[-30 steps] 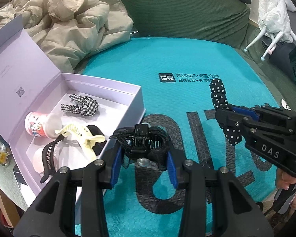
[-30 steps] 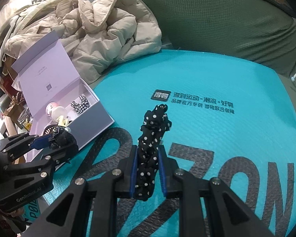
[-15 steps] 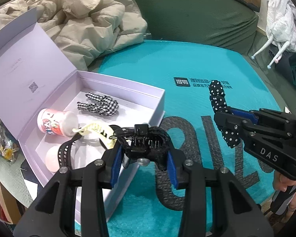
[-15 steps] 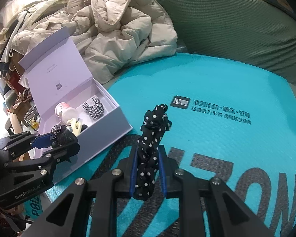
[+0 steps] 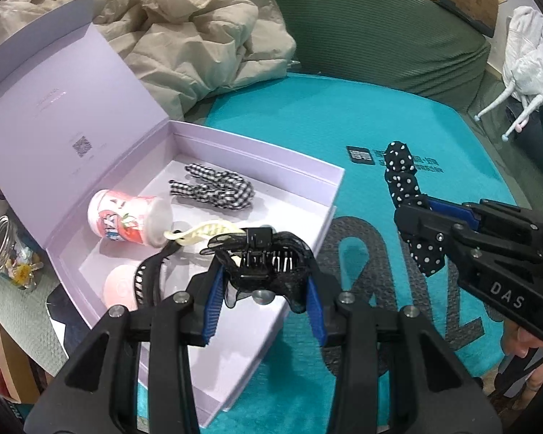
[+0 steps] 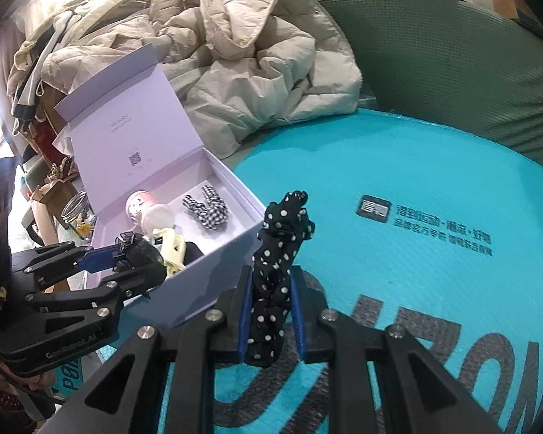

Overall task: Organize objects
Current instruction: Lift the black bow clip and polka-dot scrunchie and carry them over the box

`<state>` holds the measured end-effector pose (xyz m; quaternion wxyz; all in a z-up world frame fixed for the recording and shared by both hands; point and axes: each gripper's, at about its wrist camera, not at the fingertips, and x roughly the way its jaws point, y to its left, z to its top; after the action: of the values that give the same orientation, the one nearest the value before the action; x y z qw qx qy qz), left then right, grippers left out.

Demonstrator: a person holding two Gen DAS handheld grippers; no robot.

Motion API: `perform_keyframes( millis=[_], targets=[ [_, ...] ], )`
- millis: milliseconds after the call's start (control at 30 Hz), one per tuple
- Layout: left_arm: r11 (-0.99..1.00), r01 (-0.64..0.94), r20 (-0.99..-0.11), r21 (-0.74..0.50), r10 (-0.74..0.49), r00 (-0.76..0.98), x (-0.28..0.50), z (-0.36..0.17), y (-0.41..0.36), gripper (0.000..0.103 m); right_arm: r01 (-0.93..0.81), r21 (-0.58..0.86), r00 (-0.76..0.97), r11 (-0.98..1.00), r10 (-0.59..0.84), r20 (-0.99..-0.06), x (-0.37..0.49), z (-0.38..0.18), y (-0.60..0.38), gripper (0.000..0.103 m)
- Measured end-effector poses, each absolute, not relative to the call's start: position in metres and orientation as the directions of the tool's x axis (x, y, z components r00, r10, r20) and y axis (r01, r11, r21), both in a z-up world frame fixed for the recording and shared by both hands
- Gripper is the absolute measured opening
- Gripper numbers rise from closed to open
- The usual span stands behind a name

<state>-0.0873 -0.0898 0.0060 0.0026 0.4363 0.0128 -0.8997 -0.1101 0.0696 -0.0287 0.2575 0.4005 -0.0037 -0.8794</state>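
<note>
Sorting partly complete: two accessories in transit to the lilac box.

A black claw clip is clamped in the left gripper above the box; a polka-dot scrunchie is pinched in the right gripper over the teal mat. A gingham bow, a pink cup and a cream clip are already stowed.

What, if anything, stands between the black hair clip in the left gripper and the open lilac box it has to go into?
Nothing visible blocks it. The black hair clip is held in the left gripper over the lilac box, whose lid stands open. The yellow claw clip and black headband already inside crowd the nearest spot.
</note>
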Motion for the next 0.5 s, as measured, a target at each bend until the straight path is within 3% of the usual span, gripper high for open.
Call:
perform_keyframes(
  millis=[500],
  targets=[
    [-0.998, 0.054, -0.783, -0.027, -0.013, -0.622, -0.079, 0.005, -0.122, 0.037, 0.509, 0.192, -0.541, -0.839, -0.485, -0.688, -0.101, -0.014, 0.034, 0.019]
  ],
)
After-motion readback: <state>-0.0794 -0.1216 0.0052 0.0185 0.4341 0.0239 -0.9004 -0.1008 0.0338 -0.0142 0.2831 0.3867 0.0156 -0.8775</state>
